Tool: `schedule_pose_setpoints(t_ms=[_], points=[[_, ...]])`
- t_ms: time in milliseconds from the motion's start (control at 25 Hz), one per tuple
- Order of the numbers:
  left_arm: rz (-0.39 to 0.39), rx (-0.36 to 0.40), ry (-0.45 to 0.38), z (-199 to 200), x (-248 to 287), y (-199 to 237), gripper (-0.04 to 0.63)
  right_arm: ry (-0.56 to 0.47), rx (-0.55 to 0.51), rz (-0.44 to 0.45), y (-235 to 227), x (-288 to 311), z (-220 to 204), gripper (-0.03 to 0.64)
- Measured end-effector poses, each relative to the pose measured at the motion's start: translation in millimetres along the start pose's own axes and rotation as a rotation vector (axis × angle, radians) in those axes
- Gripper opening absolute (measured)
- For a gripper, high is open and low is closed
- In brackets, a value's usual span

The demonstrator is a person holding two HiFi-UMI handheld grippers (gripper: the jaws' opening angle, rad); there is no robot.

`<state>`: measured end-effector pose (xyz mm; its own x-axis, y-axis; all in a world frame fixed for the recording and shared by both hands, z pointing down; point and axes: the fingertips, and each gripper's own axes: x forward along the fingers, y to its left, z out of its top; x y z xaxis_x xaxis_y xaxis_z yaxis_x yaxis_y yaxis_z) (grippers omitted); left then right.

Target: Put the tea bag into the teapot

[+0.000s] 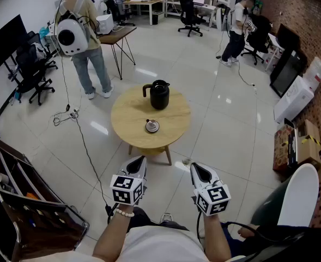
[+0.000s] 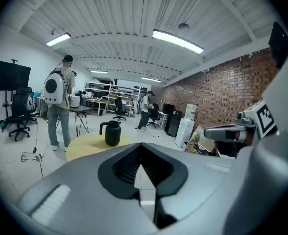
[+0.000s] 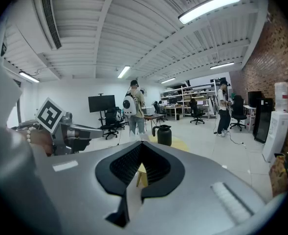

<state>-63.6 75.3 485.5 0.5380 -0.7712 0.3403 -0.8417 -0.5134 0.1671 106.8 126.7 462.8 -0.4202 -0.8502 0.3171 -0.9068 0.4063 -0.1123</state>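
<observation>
A black teapot (image 1: pixel 160 95) stands at the far side of a round wooden table (image 1: pixel 128 131), which is a few steps ahead of me. Nearer on the tabletop lies a small round dish (image 1: pixel 152 126) holding what looks like the tea bag. Both grippers are held low, close to my body and well short of the table. My left gripper (image 1: pixel 140 159) is shut and empty, and my right gripper (image 1: pixel 198 168) is shut and empty too. The left gripper view shows the teapot (image 2: pixel 112 133) beyond the left gripper (image 2: pixel 141 155). The right gripper view shows the teapot (image 3: pixel 164 135) past the right gripper (image 3: pixel 140 168).
A person with a white backpack (image 1: pixel 78 34) stands left of the table, beside a desk (image 1: pixel 116 34). Another person (image 1: pixel 237 29) stands at the back right. A cable (image 1: pixel 84 141) trails over the floor on the left. A dark rack (image 1: pixel 24 212) and a white chair (image 1: pixel 299 195) flank me.
</observation>
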Motion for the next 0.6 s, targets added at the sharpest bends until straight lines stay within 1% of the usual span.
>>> schedule_pose_setpoints(t_ms=[320, 600], points=[[0.036, -0.009, -0.021, 14.8, 37.0, 8.2, 0.012, -0.01, -0.031, 0.025, -33.9, 26.8, 14.3, 0.0], [0.025, -0.025, -0.029, 29.6, 90.0, 40.1, 0.012, -0.008, -0.041, 0.023, -59.8, 86.9, 32.7, 0.0]])
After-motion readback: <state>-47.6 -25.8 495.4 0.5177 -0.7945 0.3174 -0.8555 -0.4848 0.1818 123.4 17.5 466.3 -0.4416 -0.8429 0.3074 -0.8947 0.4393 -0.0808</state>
